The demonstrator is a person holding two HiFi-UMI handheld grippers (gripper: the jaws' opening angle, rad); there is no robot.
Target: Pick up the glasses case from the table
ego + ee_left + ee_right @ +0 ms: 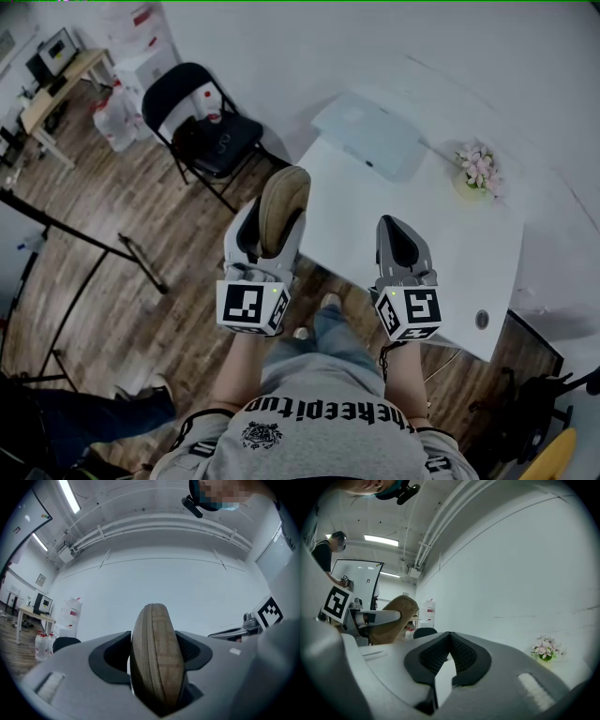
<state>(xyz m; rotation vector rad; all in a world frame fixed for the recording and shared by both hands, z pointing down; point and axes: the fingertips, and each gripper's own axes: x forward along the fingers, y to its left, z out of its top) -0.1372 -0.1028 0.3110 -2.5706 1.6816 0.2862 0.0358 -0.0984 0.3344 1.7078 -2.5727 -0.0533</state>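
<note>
Fingers [108, 654] of the left gripper [270, 223] are clamped on the glasses case [157, 660], 1 dark pad on each flat side. The left gripper view shows the case standing on end between the jaws, its zip seam facing the camera and its rounded top rising well above the pads. It is a tan, woven-looking hard case.

In the head view the case [284, 200] is off the table [450, 248], held in the air beside the table's left edge, partly over the wooden floor [112, 281]. The right gripper view catches the same case [391, 618] off to its left, gripped in the other tool.

The right gripper [398, 228] is over the white tabletop, near the person's side of it. Its fingers [461, 657] meet at the tips, with nothing between them; only a thin sliver of pale wall shows through lower down. Each gripper carries a marker cube, the left cube [251, 307] and the right cube [410, 313], both facing the head camera.

At the far end of the table lies a pale flat box [370, 133], and near it a small bunch of pink flowers [478, 167]. A black folding chair [211, 122] stands on the floor, left of the table.
</note>
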